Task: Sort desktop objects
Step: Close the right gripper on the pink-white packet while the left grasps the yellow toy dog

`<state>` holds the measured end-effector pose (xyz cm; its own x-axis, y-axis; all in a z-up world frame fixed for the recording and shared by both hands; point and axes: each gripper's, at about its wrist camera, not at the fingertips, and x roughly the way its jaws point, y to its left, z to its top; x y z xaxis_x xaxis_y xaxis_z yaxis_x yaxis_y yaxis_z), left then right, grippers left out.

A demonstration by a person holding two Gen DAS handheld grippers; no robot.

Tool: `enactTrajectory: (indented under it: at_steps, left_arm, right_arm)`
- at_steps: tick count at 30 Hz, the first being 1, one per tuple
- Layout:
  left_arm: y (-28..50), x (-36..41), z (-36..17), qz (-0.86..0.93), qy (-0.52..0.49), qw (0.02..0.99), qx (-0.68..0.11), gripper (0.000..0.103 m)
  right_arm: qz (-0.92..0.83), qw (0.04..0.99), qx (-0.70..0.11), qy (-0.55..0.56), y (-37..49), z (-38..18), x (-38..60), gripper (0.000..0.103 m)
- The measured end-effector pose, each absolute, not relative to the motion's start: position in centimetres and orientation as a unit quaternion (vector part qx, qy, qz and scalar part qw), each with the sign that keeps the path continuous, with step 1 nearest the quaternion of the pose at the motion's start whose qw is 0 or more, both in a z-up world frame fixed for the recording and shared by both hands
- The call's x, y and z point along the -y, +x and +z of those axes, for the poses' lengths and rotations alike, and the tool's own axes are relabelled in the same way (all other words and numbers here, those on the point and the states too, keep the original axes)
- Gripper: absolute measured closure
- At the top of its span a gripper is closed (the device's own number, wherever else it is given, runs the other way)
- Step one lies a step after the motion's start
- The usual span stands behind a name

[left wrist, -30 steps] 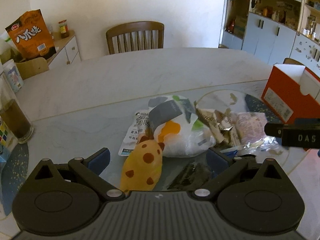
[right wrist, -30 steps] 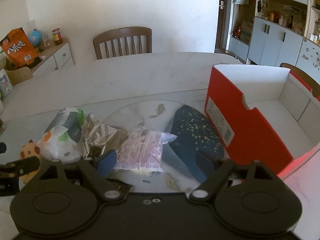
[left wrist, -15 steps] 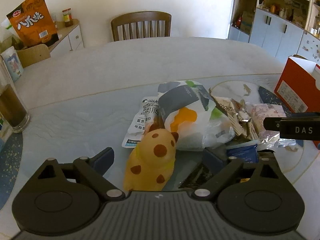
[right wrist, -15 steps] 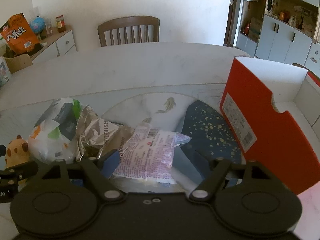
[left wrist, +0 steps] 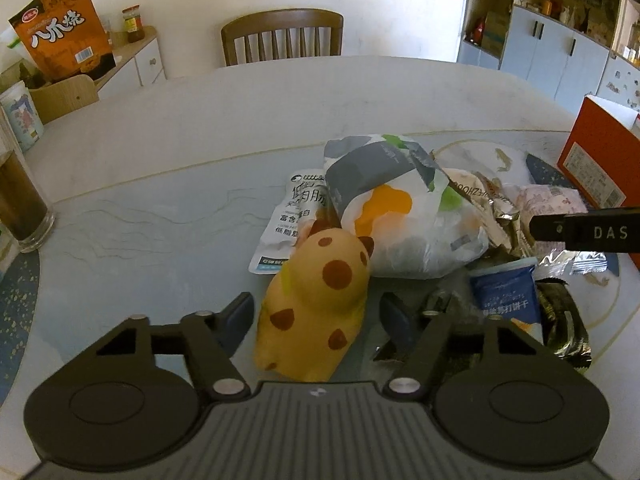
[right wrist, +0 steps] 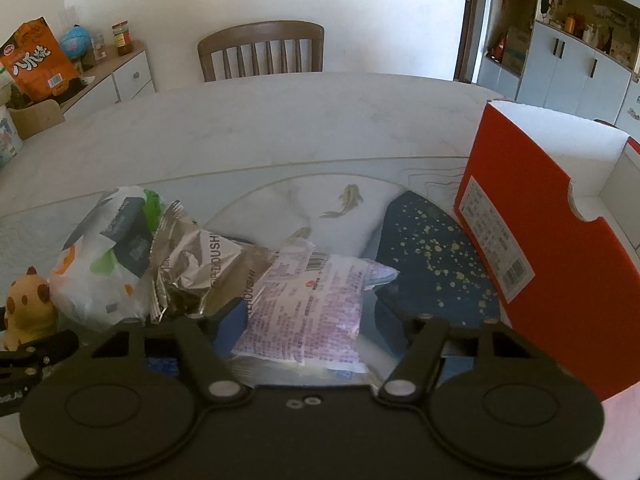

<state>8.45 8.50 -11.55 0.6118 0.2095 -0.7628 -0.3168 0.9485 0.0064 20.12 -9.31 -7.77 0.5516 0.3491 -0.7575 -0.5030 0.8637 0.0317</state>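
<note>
Orange cardboard box [right wrist: 532, 240] stands open at the far right of the table [left wrist: 280, 104]; the part of its white interior I can see holds nothing.

I see my left gripper [left wrist: 316, 316] spread wide around the soft yellow spotted giraffe toy [left wrist: 316, 300], pads not touching it. My right gripper [right wrist: 316, 320] is likewise agape astride the pink printed packet [right wrist: 312, 304]. Crinkled foil bag [right wrist: 200, 268] and white plastic bag [left wrist: 404, 224] are heaped between them; bare marble lies beyond.
</note>
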Motion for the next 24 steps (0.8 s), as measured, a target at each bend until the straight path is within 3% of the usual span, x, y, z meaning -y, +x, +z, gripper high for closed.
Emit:
enactTrajectory:
  at_steps: [3, 9, 24]
  left_arm:
    - [8.4, -8.6, -11.8, 0.150, -0.064, 0.893, -0.420, 0.050]
    - [8.1, -8.8, -11.6, 0.158, -0.061, 0.893, -0.418, 0.055]
    - [6.7, -7.9, -7.4, 0.130, -0.058, 0.907, -0.397, 0.056]
  right_arm:
    - [0.245, 0.875, -0.405, -0.095, 20.1, -7.7, 9.2, 0.043]
    - [0.235, 0.878, -0.406, -0.094, 20.1, -7.6, 9.3, 0.047]
    - [0.220, 0.896, -0.379, -0.077, 17.8, -4.2, 10.9, 0.049]
